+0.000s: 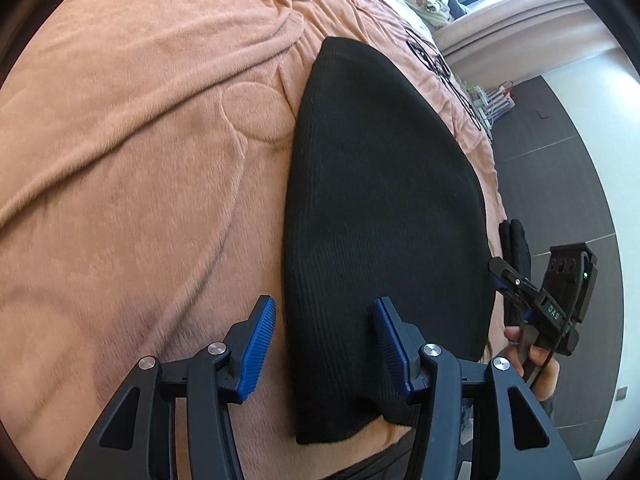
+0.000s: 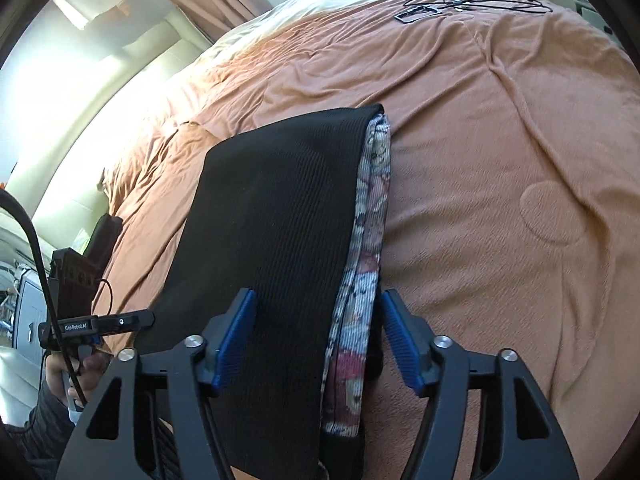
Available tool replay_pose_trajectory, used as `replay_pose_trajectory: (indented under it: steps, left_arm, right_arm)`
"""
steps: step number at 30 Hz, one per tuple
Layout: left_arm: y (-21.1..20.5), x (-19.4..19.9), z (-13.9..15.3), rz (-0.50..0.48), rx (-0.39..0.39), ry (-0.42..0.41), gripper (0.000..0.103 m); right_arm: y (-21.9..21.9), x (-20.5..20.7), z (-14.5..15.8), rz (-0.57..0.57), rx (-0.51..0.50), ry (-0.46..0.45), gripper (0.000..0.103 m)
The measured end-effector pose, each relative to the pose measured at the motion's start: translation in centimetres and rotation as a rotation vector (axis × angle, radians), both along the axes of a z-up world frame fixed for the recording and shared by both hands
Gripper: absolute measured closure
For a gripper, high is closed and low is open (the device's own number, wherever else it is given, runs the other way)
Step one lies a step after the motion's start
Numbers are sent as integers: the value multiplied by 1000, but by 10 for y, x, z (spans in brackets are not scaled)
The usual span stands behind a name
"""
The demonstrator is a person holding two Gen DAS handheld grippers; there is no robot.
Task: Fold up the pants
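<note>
Spanning: right gripper point(image 2: 316, 336) has its fingers point(image 2: 236, 340) parted wide over the near end of the pants point(image 2: 272, 216); the pads press on nothing, so the cloth is free.
Left gripper: point(image 1: 324, 340) stands about half open, one finger point(image 1: 260, 344) over the blanket point(image 1: 120, 140), the other over the black cloth; it holds nothing.
Pants: black, ribbed, folded into a long flat strip on the orange blanket of the bed, with a printed lining point(image 2: 368, 216) showing along one long edge.
Step, as I judge it: a fold has been laid and let go; the next is likely to bring one short end over the other.
Doing it well: take both near corners through all layers, lining included, lift evenly, carry across and lay edge to edge, then smooth outward.
Risk: pinching only the top layer would drag the strip apart.
Left pose: tilted steeply down at the strip's near end.
Right pose: angled down along the strip; in the left view it sits just beside the far long edge, a hand point(image 1: 536, 364) on its grip.
Beyond: cables point(image 2: 472, 0) lie well apart at the bed's far side.
</note>
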State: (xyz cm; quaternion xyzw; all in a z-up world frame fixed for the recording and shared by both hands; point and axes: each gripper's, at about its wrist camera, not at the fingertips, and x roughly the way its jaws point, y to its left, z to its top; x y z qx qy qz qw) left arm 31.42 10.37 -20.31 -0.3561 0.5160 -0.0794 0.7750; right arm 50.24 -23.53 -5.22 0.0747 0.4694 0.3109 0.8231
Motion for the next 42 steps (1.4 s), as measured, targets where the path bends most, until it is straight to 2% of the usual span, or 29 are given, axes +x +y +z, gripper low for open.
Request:
replay_pose_trajectory:
  steps: [6, 11, 13, 17, 28, 32, 36, 39, 40, 42]
  left_arm:
    - [-12, -8, 0, 0, -9, -7, 51]
    - [-14, -9, -2, 14, -4, -13, 77]
    - [-12, -11, 2, 19, -4, -22, 80]
    - [-6, -20, 13, 26, -1, -47, 81]
    - [19, -44, 28, 24, 29, -40, 82]
    - [32, -50, 27, 29, 41, -33, 82]
    - [47, -50, 25, 36, 47, -24, 82]
    - [51, -45, 21, 22, 48, 4, 80]
    - [52, -43, 20, 24, 70, 17, 79]
    - [54, -39, 19, 19, 93, 27, 74]
  right_arm:
    - [11, 8, -13, 24, -29, 32, 35]
    - [10, 7, -13, 14, -11, 37, 37]
    - [12, 3, -12, 22, -25, 35, 43]
    - [14, -4, -12, 23, -13, 52, 49]
    - [33, -32, -15, 47, 16, 92, 53]
    - [33, -38, -19, 52, 67, 131, 53]
    - [33, -39, -22, 60, 97, 150, 53]
    - [19, -31, -23, 18, 136, 163, 53]
    - [13, -27, -23, 1, 156, 164, 52]
    - [2, -23, -23, -31, 174, 152, 43]
